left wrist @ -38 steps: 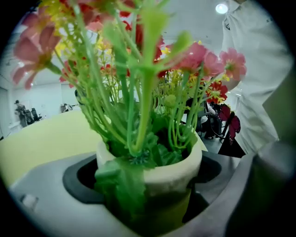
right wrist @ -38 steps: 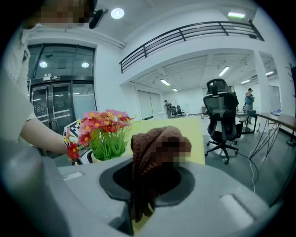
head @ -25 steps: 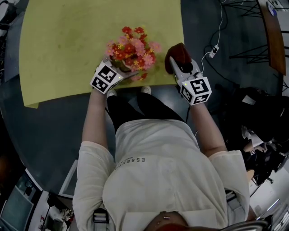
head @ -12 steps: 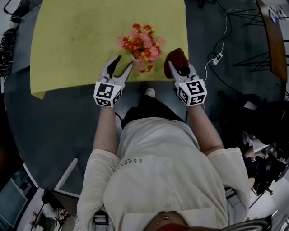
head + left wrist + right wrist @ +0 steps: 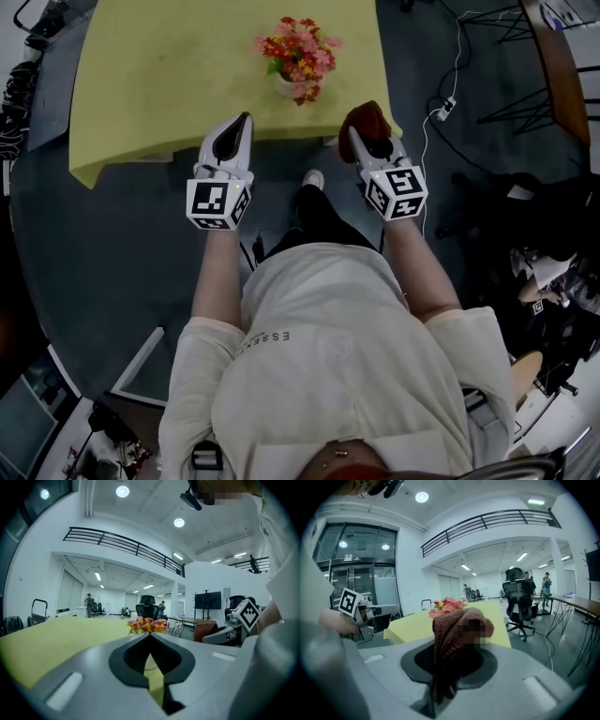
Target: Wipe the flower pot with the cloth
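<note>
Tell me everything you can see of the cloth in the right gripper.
The reddish-brown knitted cloth is bunched into a rounded, ribbed wad. The fingers of the right gripper are shut on it; its top bulges above them and a fold hangs down between. It is held in the air by the near edge of the yellow table, apart from the white pot of red and pink flowers.
</note>
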{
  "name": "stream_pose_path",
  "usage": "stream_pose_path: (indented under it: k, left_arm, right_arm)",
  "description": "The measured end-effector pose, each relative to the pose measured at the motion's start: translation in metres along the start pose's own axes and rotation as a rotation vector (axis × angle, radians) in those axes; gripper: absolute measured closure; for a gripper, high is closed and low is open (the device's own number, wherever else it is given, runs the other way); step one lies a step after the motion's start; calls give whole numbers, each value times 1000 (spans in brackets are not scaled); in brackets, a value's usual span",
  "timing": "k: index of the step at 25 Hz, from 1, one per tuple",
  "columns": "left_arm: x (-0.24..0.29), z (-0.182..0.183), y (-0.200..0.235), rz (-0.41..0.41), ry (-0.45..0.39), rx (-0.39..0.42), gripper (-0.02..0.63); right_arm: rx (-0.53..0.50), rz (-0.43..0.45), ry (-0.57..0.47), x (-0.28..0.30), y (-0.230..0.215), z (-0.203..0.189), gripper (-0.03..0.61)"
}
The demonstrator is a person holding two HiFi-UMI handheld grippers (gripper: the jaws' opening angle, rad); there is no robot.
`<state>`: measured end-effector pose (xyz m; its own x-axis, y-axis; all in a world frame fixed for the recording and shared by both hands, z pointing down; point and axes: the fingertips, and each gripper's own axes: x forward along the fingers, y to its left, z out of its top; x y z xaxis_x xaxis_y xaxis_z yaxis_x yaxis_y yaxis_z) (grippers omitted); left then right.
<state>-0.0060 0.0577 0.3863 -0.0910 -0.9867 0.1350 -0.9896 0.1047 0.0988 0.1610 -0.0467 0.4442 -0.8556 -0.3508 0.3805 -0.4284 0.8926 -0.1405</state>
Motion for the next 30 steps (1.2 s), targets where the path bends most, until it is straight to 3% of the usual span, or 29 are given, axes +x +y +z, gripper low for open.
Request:
stream_pose_path:
  k: [6,11,17,24,30]
  left_arm:
    - [-65,15,-37,-18,-26,28,598]
    - [-101,15,-54,-65,-21,-35,598]
    - [-130,27,-83,-93,-56,-30,598]
    - [-148,30,-106,-54,-57,-11,598]
    - [-156,21,-131,-49,-36,-8,598]
  right_arm:
    - [-34,14,-35,-58,52,-8,517]
    - [-73,38,-64,-87,84,-10,517]
    - [-97,53,-81,-114,100,-11,517]
    - [-52,65,-77,-140,105,-16,517]
    - [-95,71,-50,-160,104,-25,518]
